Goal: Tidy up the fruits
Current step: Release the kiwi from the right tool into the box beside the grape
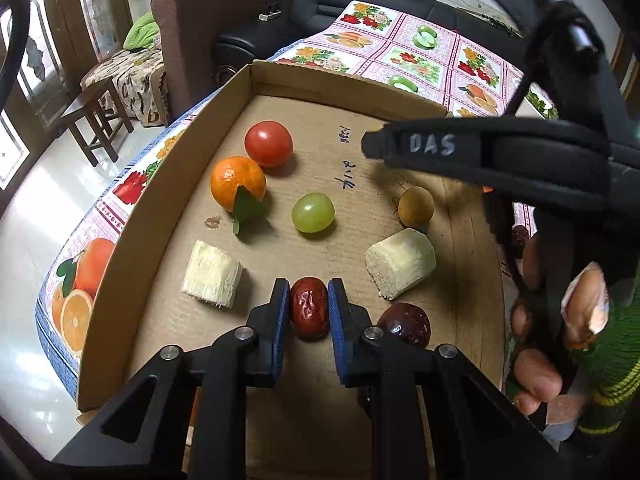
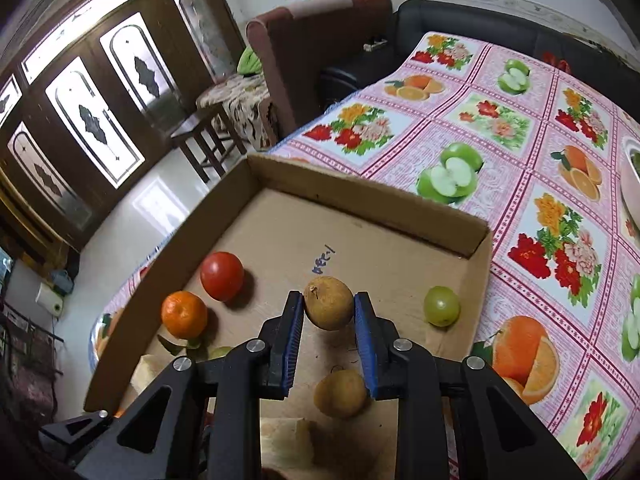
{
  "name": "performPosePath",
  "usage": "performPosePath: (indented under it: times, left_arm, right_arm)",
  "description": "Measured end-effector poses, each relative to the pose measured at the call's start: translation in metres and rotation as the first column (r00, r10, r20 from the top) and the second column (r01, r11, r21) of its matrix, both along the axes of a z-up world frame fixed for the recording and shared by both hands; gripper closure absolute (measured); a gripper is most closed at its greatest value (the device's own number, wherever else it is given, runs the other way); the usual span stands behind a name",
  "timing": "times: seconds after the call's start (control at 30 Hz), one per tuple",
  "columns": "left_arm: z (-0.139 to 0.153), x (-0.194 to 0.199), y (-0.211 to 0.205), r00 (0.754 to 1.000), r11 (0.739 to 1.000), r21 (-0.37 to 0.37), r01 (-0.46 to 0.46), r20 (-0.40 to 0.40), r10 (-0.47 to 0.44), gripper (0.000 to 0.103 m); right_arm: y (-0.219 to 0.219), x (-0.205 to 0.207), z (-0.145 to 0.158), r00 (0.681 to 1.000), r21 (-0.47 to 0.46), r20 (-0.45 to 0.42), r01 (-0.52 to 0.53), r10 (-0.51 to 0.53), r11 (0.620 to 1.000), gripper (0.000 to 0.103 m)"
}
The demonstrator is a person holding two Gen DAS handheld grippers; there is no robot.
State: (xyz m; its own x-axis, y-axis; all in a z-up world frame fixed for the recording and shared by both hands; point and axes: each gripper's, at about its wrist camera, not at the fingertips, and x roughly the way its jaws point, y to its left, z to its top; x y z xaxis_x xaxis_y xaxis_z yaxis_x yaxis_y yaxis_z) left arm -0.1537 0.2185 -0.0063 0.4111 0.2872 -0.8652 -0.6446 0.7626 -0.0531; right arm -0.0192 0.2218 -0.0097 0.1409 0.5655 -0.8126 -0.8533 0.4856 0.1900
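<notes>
Fruit-printed pink oilcloth covers the table, and on it sits the shallow brown cardboard tray [image 1: 132,232] I am sorting in.

Going left to right in my left wrist view: a short peeled cane section, pale and fibrous [image 1: 212,274], lies near the tray's left wall; behind it a small orange mandarin with a green leaf [image 1: 238,182] sits just beside a round red tomato [image 1: 269,143]. A green grape [image 1: 313,213] rests mid-tray.

My left gripper [image 1: 309,306] has its blue pads against both flanks of a glossy dark-red jujube [image 1: 309,312], pinching it across its narrow waist, with the fruit low over the tray floor (I cannot tell whether it is touching). I judge it light and firm, with a slick wrinkled skin, so a grip across the middle suits it; a hold nearer the rounded ends could squirt it out.

A second dark-red jujube [image 1: 404,324] lies just right of that gripper, with another pale cane section [image 1: 402,262] behind it.

In the right wrist view, my right gripper [image 2: 329,308] pinches a round tan longan [image 2: 329,307] at its widest part, apparently lifted clear of the tray floor. Its thin shell looks brittle, so I would squeeze only lightly. A second tan longan [image 2: 340,394] sits on the tray below, and a second green grape [image 2: 441,306] lies near the right wall (soft, easily bruised).
</notes>
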Motion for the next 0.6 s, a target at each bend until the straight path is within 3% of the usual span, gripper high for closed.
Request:
performPosePath:
  times: [0.33,0.6]
  left_arm:
    - [-0.001,0.003,-0.005,1.0,1.0,0.031,0.003,-0.015,-0.003,0.086]
    - [-0.001,0.008,-0.006,1.0,0.999,0.041,0.007,-0.026,-0.005,0.085]
  right_arm:
    - [0.008,-0.002,-0.014,1.0,-0.061,0.023,-0.02,0.021,0.998,0.077]
    - [0.008,-0.001,-0.015,1.0,-0.055,0.018,-0.022,0.023,0.998,0.074]
